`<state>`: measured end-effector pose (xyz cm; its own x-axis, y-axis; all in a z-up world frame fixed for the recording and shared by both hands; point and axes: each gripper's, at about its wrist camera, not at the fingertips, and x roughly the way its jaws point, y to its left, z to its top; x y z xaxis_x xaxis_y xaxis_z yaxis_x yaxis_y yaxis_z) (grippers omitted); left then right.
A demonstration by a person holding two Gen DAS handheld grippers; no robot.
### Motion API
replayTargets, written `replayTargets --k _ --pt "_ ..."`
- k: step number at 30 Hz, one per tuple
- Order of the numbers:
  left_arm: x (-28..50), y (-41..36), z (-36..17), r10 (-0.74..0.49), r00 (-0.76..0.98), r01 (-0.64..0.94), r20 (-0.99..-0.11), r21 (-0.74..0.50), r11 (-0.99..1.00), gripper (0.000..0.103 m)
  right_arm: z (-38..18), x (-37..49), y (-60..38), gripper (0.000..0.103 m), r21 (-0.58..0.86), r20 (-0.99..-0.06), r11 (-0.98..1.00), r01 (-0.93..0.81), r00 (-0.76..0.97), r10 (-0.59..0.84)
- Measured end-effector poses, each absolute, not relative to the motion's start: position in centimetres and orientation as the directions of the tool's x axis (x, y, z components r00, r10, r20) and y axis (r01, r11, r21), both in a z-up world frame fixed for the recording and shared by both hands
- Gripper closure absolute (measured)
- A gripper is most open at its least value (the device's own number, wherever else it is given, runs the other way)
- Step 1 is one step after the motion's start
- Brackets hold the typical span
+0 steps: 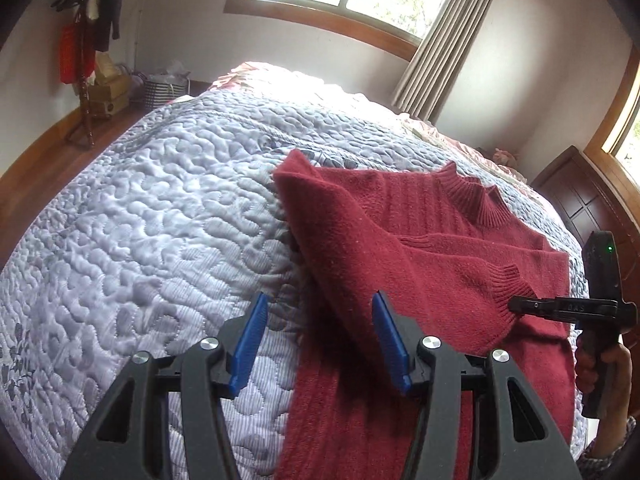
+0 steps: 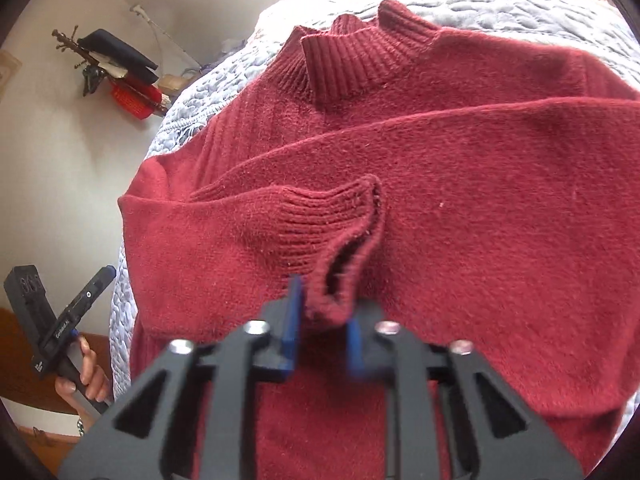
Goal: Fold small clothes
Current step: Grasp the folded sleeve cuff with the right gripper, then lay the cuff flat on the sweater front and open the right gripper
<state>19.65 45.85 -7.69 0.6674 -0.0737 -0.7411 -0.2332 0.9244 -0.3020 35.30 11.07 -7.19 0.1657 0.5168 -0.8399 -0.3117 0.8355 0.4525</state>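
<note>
The red sweater (image 2: 460,208) lies face-up across the quilted bed (image 1: 152,208), collar toward the far edge, both sleeves drawn over the chest. The right gripper (image 2: 324,320) has its fingers pinched on the ribbed cuff (image 2: 340,248) of the upper sleeve; the left gripper (image 1: 320,340) hovers by the sweater's side edge, fingers wide apart and empty. Sleeve-folding looks nearly finished; next, I'd guess, the cuff gets laid flat and released, then the hem lifted.

Black grippers (image 1: 320,344) with blue pads (image 1: 250,344), silver screws (image 1: 210,343)
</note>
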Motion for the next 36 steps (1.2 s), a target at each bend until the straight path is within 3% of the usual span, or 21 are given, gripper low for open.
replayTargets --k 9,16,23,25,27,29,31,36 --pt "20.0 44.5 -7.8 -0.059 0.672 -0.216 -0.738 -0.271 0.938 0.048 -3.6 34.2 5.3 0.095 0.432 -0.794 0.856 -0.284 0.33 0.511" --pt "21.0 41.3 -8.9 -0.003 0.656 -0.16 -0.755 -0.143 0.977 0.048 -2.3 33.8 -1.2 0.095 0.333 -0.818 0.925 -0.183 0.431 0.38" --pt "23.1 38.6 -10.8 0.067 0.61 -0.101 -0.79 0.007 0.995 0.048 -3.8 34.7 -1.7 0.094 0.347 -0.824 0.918 -0.194 0.405 0.397" --pt "23.5 38.5 -11.4 0.107 0.597 -0.11 -0.795 0.051 0.993 0.041 -3.8 34.7 -1.7 0.094 0.345 -0.823 0.917 -0.2 0.406 0.398" --pt "24.2 39.1 -11.9 0.105 0.584 -0.128 -0.805 0.037 0.991 0.04 -3.8 34.9 -1.6 0.094 0.344 -0.823 0.918 -0.2 0.406 0.397" --pt "25.0 40.2 -12.3 0.034 0.563 -0.145 -0.825 -0.059 0.988 0.056 -3.8 35.0 -1.5 0.094 0.348 -0.822 0.916 -0.198 0.406 0.4" --pt "25.3 41.4 -12.5 -0.024 0.554 -0.18 -0.832 -0.149 0.972 0.063 -3.9 34.8 -1.6 0.094 0.337 -0.822 0.918 -0.208 0.411 0.395" --pt "24.5 41.7 -12.6 -0.037 0.556 -0.173 -0.83 -0.159 0.972 0.065 -6.9 34.6 -0.7 0.093 0.226 -0.88 0.951 -0.21 0.374 0.292"
